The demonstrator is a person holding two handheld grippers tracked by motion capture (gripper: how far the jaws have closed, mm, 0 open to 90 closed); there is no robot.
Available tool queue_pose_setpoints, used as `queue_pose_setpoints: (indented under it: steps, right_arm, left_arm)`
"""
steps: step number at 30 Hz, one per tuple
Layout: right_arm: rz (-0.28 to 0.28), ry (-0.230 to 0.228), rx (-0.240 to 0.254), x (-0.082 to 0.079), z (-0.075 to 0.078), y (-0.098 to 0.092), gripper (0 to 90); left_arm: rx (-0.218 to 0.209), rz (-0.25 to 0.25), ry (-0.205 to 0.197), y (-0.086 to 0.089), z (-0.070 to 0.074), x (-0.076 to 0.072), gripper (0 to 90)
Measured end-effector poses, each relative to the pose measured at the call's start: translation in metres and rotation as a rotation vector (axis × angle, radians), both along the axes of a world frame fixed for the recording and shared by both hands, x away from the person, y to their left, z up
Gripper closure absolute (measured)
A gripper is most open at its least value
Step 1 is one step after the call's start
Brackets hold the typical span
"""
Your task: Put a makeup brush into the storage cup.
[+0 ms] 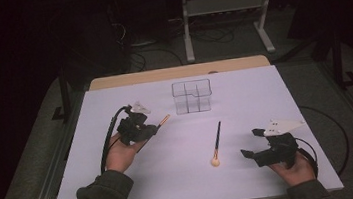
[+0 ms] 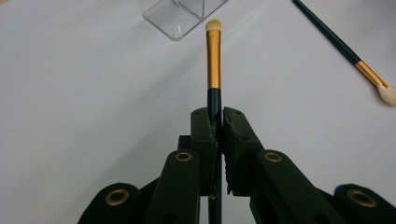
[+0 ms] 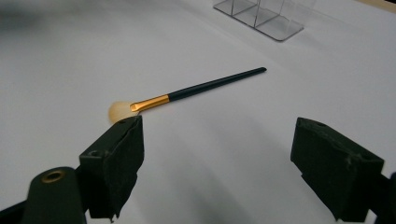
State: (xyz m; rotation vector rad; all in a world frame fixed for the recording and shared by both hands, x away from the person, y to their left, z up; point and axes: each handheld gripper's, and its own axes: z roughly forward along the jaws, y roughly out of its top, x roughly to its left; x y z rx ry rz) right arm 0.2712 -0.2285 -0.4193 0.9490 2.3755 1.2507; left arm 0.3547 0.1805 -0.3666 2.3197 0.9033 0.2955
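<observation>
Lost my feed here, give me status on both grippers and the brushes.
Left gripper shut on small brush. Right gripper open. Fan brush flat on table. Path to clear organizer unobstructed.

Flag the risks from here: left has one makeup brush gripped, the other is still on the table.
1. The left gripper pinches the small makeup brush on its thin dark handle, most of it sticking out in front; it could pivot or slip.
2. The clear divided organizer looks light; a brush tip catching a wall may shove or tip it.
3. The fan brush lies flat; the open right gripper may push it sideways instead of gripping it.
</observation>
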Motion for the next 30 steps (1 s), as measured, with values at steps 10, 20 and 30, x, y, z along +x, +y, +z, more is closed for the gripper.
queue_pose_setpoints:
  steps: [10, 20, 30]
  right_arm:
    - [0.037, -0.012, -0.036, 0.002, 0.006, 0.012, 16.5]
    - [0.074, -0.006, -0.044, 0.006, 0.015, 0.016, 16.2]
    - [0.121, 0.015, -0.068, 0.014, 0.024, 0.031, 16.0]
  left_arm:
    - [-0.042, -0.012, 0.002, 0.012, -0.003, -0.012, 83.3]
    - [-0.071, -0.028, -0.021, 0.02, 0.006, -0.019, 83.3]
    - [-0.082, -0.089, -0.045, 0.017, 0.018, -0.026, 83.3]
